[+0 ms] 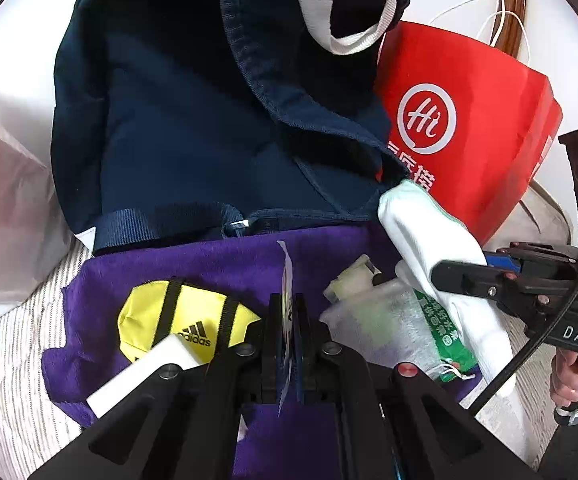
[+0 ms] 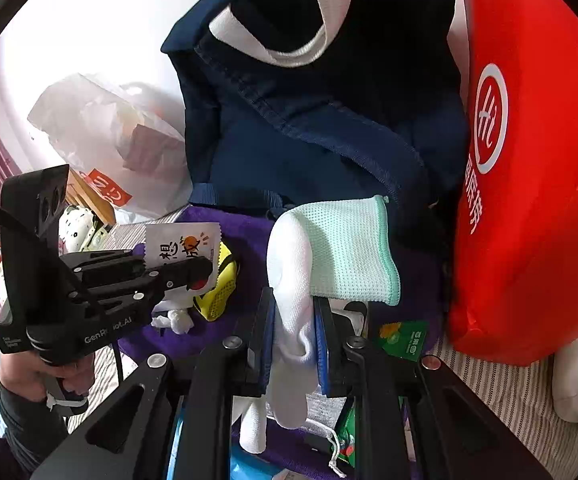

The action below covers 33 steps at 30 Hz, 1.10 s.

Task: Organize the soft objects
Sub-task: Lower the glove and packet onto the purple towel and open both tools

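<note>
Right gripper: your jaws are clamped on a white sock, pinched at the foot; its mint-green cuff flops forward over the right finger.

Left gripper: closed tight on a thin printed sachet, seen edge-on from its own camera; the right wrist view shows its white face with an orange print.

Sock, location: lifted off the purple towel, hanging just in front of the navy tote bag and beside the red paper bag.

Sock, handling: light, limp and stretchy — it will sag either side of wherever you pinch it. Your mid-foot hold looks sound; a grip nearer the cuff would let less fabric dangle.

Sachet, handling: flat, slick and nearly weightless (likely to slide if you ease the squeeze). Hold it well in from the edge.

Tote bag: soft navy cloth with a white webbing handle, mouth slumped partly open — the probable home for the soft items, though I judge that from the layout only.

Still on the towel: a yellow Adidas mesh pouch, a white block, a clear packet with a green label.

Background: a translucent plastic bag on striped bedding.

Snag risk: the sock's toe may catch the packet's string.
</note>
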Tool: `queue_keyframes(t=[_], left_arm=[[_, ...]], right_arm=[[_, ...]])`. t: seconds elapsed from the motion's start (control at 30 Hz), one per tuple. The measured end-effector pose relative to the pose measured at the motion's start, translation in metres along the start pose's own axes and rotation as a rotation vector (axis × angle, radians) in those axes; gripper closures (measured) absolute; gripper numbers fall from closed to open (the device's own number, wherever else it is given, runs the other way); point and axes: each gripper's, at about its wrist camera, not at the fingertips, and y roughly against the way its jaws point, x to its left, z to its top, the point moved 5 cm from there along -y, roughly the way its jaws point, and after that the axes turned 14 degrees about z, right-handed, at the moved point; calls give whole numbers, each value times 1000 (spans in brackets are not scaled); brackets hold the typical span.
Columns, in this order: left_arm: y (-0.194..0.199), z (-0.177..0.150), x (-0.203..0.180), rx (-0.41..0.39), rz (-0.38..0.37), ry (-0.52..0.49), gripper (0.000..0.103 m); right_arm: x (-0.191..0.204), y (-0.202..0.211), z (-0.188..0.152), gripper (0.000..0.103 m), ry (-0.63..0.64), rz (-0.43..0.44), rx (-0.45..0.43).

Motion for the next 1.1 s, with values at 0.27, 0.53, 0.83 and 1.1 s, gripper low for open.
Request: queue_keyframes(t=[0.27, 0.53, 0.83, 1.1], left_arm=[[2, -1, 6, -8, -6, 13, 98], [-2, -2, 6, -3, 0, 12, 98], [-9, -4, 5, 22, 10, 10, 98], [-17, -8, 4, 49, 12, 6, 98]], right_arm=[[-7, -3, -2, 85, -13, -11, 7], [-5, -10, -5, 85, 3, -12, 20], [-15, -19, -8, 85, -33, -5, 35], [-26, -41, -20, 85, -63, 1, 91]])
